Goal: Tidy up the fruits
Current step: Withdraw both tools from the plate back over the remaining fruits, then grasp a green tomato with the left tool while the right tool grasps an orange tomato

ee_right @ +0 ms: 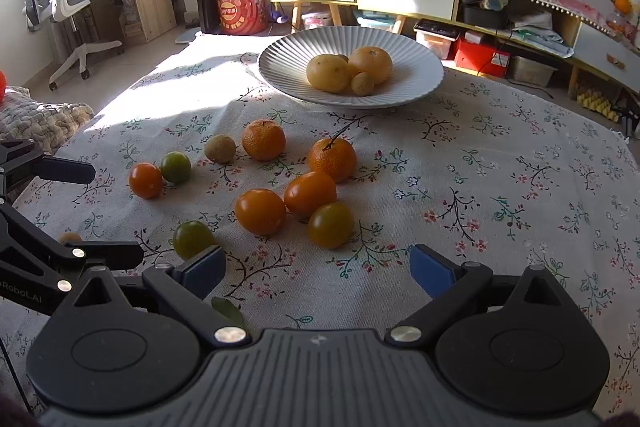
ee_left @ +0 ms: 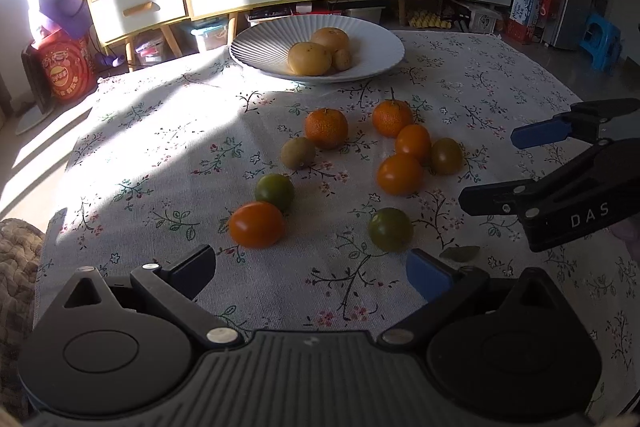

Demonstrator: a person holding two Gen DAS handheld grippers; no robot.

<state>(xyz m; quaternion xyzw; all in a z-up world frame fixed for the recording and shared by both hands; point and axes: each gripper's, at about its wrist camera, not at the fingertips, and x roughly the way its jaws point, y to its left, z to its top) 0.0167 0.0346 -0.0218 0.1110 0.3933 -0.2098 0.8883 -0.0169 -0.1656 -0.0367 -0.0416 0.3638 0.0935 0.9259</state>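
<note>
- Left wrist view shows the left gripper [ee_left: 311,269] with its fingers spread wide and nothing between them — held low over the floral tablecloth [ee_left: 160,131], short of the loose fruit.
- Right gripper [ee_right: 318,269] is equally wide and empty, which suggests both are poised to pick.
- White ribbed plate [ee_right: 416,83] is the landmark: it sits at the far edge and already holds three yellowish fruits [ee_right: 330,73] — likely the sorting spot.
- Nearer than the plate lie two mandarins [ee_right: 264,139], orange tomatoes [ee_right: 260,211], green tomatoes [ee_right: 193,239] and a small brownish fruit [ee_right: 220,148], loosely scattered, still unsorted.
- Closest to the right gripper's left finger is that green tomato, a probable first pick.
</note>
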